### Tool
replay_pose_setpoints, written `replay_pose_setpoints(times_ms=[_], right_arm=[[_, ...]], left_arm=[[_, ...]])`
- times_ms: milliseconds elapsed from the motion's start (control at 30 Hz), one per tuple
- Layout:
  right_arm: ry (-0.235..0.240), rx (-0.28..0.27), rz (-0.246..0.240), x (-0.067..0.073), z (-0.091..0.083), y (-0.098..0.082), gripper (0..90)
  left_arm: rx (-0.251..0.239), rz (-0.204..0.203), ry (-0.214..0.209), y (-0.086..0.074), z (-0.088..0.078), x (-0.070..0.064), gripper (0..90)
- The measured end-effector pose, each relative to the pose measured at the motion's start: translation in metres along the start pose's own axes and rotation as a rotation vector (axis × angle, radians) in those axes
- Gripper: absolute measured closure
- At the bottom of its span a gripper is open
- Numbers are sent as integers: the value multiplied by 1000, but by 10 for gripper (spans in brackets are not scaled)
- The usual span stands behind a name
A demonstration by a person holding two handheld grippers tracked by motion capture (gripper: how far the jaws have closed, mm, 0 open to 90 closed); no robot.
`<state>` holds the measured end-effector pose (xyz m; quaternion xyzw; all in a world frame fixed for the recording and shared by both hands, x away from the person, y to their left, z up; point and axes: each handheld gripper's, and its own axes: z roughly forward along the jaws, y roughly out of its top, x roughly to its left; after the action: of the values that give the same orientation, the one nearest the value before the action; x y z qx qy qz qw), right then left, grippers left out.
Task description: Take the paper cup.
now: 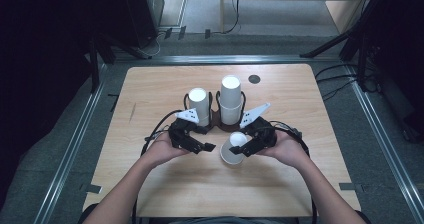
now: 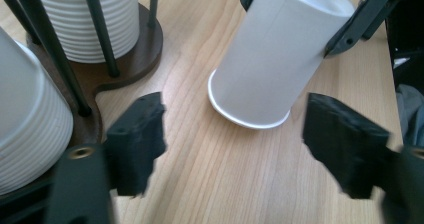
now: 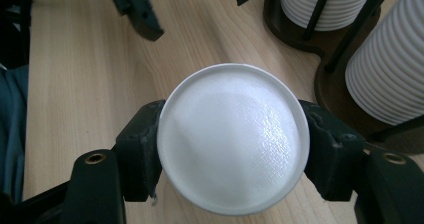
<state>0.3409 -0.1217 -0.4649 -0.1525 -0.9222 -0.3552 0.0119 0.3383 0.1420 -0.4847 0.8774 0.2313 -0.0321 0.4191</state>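
Observation:
A white paper cup (image 1: 233,150) stands upside down and tilted, its rim (image 2: 248,120) touching the wooden table (image 1: 165,84) on one side. My right gripper (image 1: 240,147) is shut on it, and its pads (image 3: 142,144) press on both sides just below the cup's base (image 3: 232,139). My left gripper (image 1: 204,138) is to the left of the cup. It is open, its jaws wide apart (image 2: 235,139) and clear of the cup (image 2: 272,54).
A dark wooden holder (image 1: 215,123) with thin rods carries two stacks of white cups (image 1: 198,104) (image 1: 230,98) just behind the grippers. A small black disc (image 1: 254,78) lies at the back of the table. Bare wood lies at left, right and front.

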Motion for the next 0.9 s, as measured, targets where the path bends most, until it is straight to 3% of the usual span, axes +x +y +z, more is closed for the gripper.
replay_pose_setpoints(times_ms=[200,667,900], right_arm=[[26,-33,12,1,1,5,333],[70,-93,20,8,1,19,333],[83,-110,24,10,1,24,333]], left_arm=[[24,8,-25,-1,6,-3,83],[68,67,-49,-2,25,-7,94],[29,94,-84,0,27,-13,130]])
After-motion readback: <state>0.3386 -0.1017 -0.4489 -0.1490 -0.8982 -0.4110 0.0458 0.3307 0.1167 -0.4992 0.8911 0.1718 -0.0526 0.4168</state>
